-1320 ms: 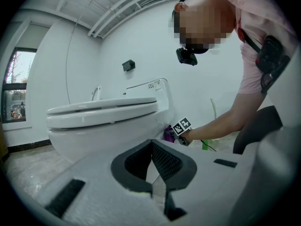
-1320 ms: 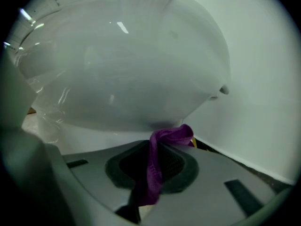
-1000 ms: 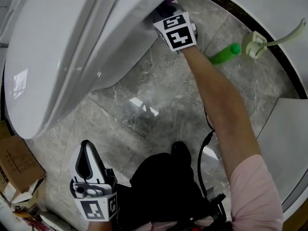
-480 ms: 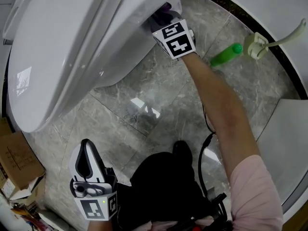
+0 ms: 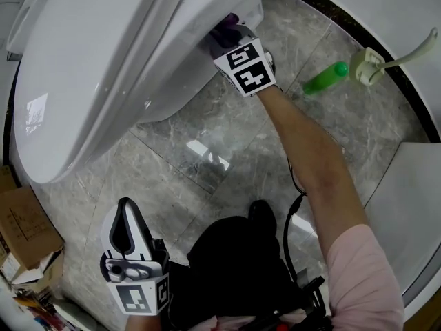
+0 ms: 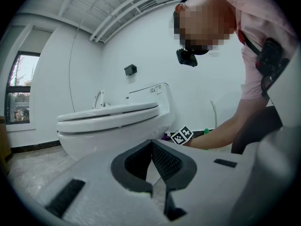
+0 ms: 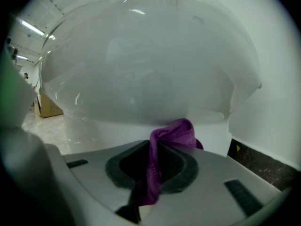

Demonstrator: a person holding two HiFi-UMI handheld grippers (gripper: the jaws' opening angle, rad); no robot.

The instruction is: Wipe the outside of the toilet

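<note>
The white toilet (image 5: 103, 54) fills the upper left of the head view, lid down. My right gripper (image 5: 224, 34) reaches under the bowl's side, shut on a purple cloth (image 5: 226, 27). In the right gripper view the purple cloth (image 7: 173, 134) is pinched between the jaws of that gripper (image 7: 153, 166) and pressed against the underside of the toilet bowl (image 7: 141, 74). My left gripper (image 5: 122, 234) hangs low at the bottom left, away from the toilet, its jaws shut with nothing between them. The left gripper view shows its closed gripper (image 6: 151, 161) and the toilet (image 6: 113, 121) beyond.
A green spray bottle (image 5: 324, 78) lies on the grey marble floor (image 5: 207, 157) to the right of the toilet. A toilet brush holder (image 5: 365, 64) stands by the curved white wall (image 5: 386, 12). Cardboard boxes (image 5: 24, 233) sit at the lower left. The person's dark trousers (image 5: 234, 267) are below.
My right gripper with the purple cloth has slid a little to the left and down along the underside of the bowl. The left gripper has stayed where it was.
</note>
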